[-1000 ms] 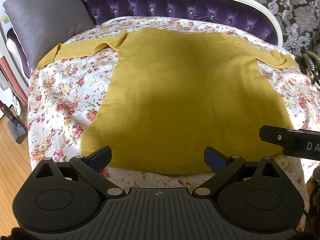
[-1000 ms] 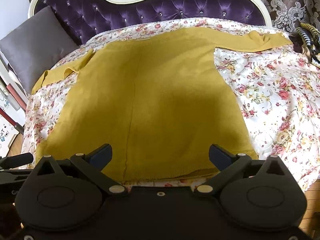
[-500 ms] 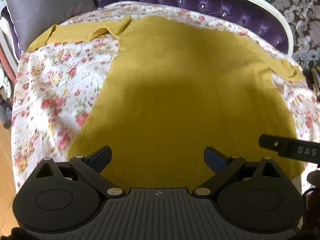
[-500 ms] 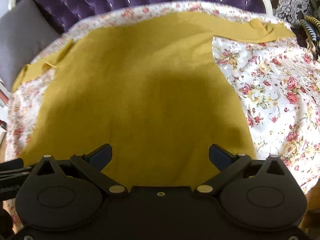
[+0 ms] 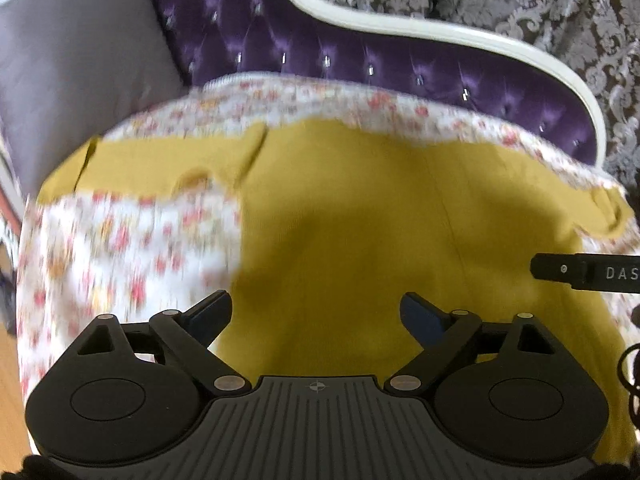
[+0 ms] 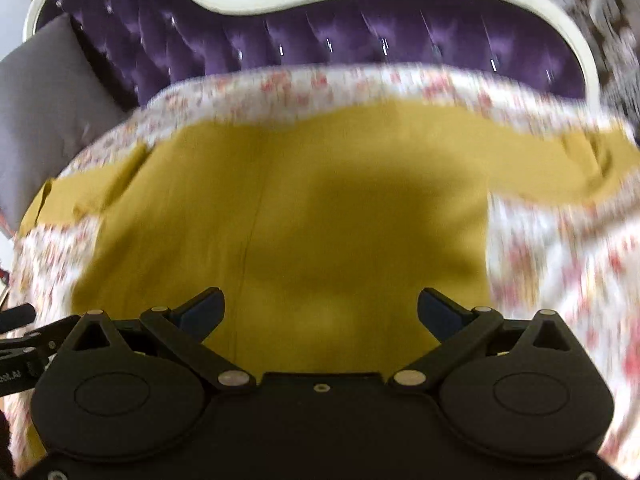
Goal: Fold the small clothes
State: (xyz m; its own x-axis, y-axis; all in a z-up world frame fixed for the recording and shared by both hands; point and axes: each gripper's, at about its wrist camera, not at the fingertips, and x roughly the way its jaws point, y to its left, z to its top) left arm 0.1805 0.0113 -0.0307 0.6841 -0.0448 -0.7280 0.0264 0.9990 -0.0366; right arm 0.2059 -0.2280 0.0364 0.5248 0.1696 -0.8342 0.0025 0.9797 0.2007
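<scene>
Mustard-yellow sweater (image 5: 360,216), flat, sleeves outspread

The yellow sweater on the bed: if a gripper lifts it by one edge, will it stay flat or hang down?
The yellow sweater looks like thin knit lying flat on the floral sheet, so it would probably droop and hang limp. Its spread sleeve would likely trail behind. It seems light, and may drag along the sheet.

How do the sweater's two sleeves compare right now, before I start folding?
The left sleeve lies stretched out straight, while the right sleeve looks bunched and wrinkled at its end. The left sleeve ends near the grey cushion; the right sleeve ends at the opposite edge of the floral sheet. Both are mustard yellow, spread outward from the sweater, not yet folded in. Left gripper and right gripper are open, holding nothing.
</scene>
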